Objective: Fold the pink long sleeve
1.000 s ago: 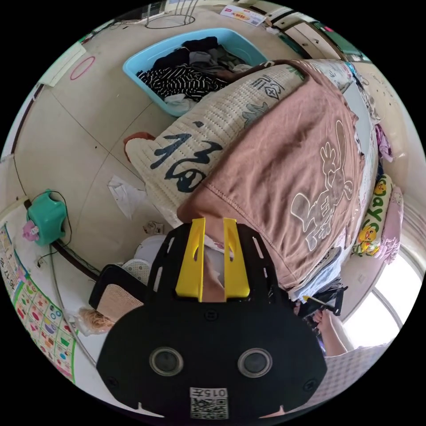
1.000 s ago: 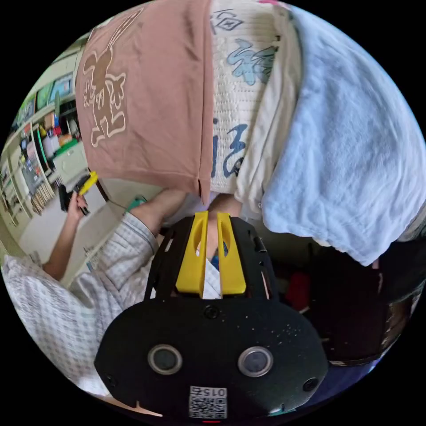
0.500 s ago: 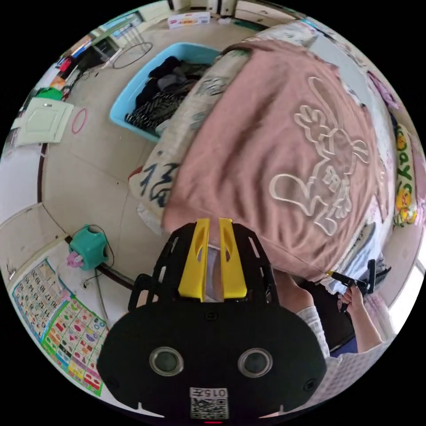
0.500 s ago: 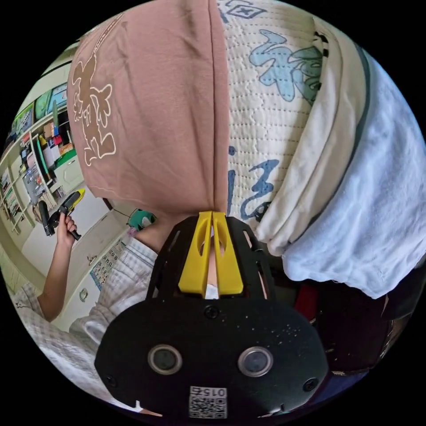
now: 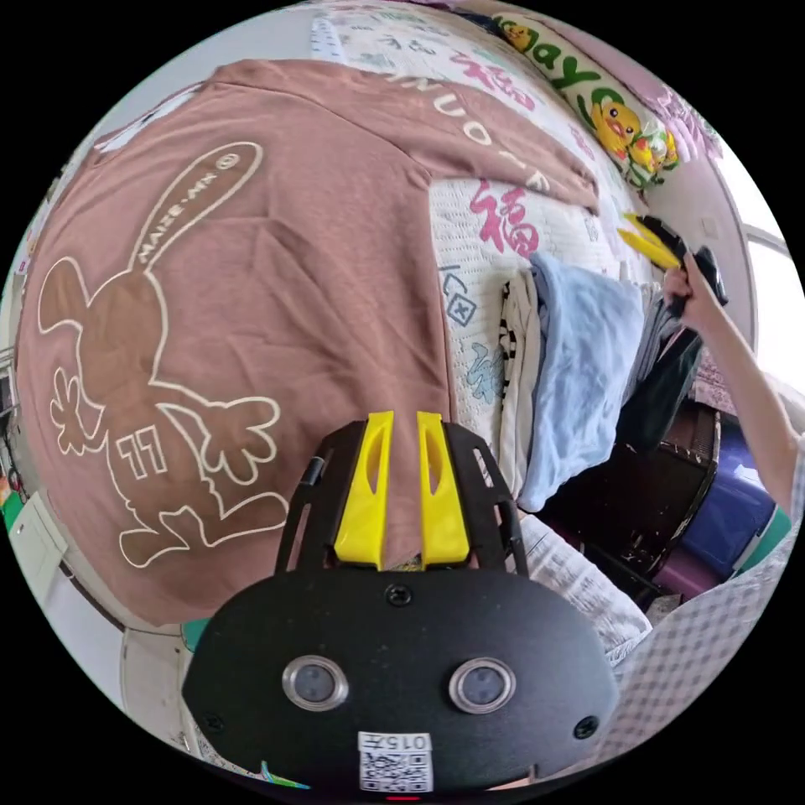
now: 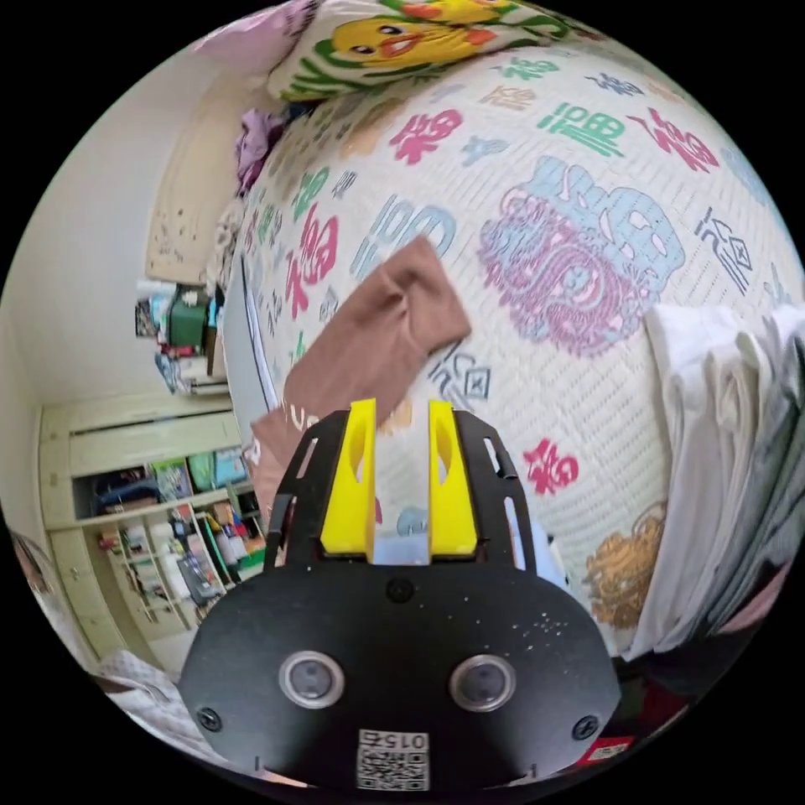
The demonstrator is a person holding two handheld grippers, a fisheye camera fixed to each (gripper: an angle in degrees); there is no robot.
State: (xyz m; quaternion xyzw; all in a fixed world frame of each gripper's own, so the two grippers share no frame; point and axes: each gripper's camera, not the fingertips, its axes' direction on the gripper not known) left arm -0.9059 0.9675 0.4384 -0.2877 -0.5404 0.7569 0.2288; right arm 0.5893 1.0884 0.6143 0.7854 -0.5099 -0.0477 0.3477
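Now the pink long sleeve (image 5: pixel 251 335) is lying spread on the quilted bedspread (image 5: pixel 495 243), its rabbit print (image 5: pixel 159 402) facing up in the left gripper view. The left gripper (image 5: pixel 402 482) is hovering over the shirt's lower edge with its yellow jaws a narrow gap apart, and nothing is showing between them. Just beside the shirt, hanging off the bedspread's edge, a pale blue towel (image 5: pixel 579 369) is resting among other stacked clothes. Beyond the towel, this view is catching the right gripper (image 5: pixel 650 243) in the person's hand (image 5: pixel 692 293), lifted off the bedspread; from there its jaw gap cannot be told.

Meanwhile the right gripper view is showing the right gripper (image 6: pixel 400 478) with jaws parted wider and gripping nothing. Past its tips, one sleeve of the pink long sleeve (image 6: pixel 377 344) is lying bunched across the bedspread (image 6: pixel 587 210). A duck-print pillow (image 6: pixel 394 42) is sitting at the bedspread's far edge, and folded white clothes (image 6: pixel 713 470) at its near side.
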